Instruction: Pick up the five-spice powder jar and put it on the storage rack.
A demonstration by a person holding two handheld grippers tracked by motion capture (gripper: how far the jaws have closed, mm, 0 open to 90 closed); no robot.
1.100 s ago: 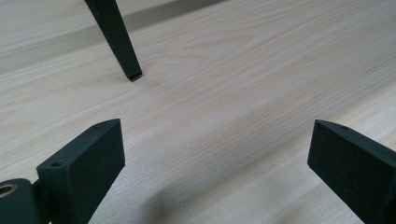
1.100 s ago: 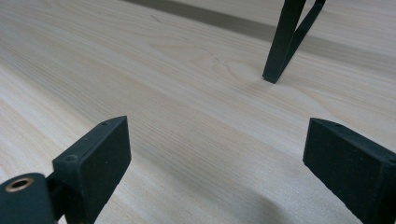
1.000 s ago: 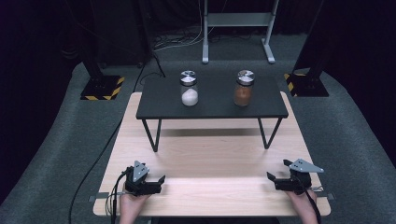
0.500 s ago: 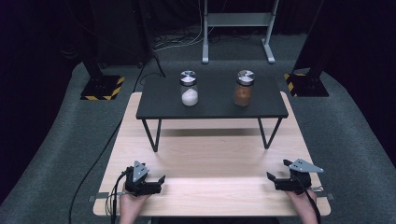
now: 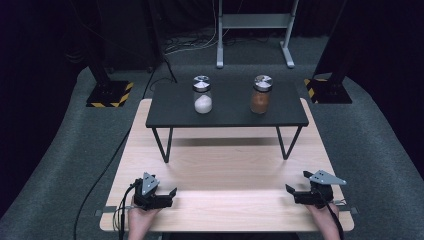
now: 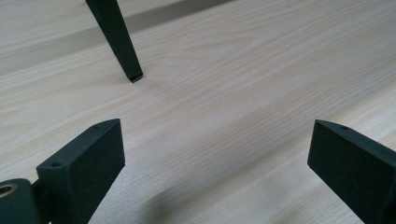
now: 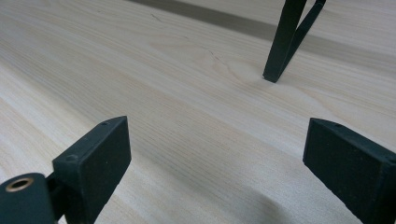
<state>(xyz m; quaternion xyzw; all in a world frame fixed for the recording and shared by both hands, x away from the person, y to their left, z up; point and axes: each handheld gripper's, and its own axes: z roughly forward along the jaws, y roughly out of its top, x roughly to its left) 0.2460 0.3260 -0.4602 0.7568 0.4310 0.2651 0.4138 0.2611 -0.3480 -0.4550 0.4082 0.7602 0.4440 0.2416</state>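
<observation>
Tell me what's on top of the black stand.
Two lidded jars stand on the black stand: the white jar at left, the brown jar at right. Under it, bare table; part is hidden.

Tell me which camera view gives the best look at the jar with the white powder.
The high view: the jar with the white powder stands whole on the black raised shelf, beside the brown-filled jar. The two gripper views look low across the wooden table, catching a shelf leg between open jaws, not that jar.

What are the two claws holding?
Nothing. Both the left gripper and right gripper are open over the table, far from the jars.
</observation>
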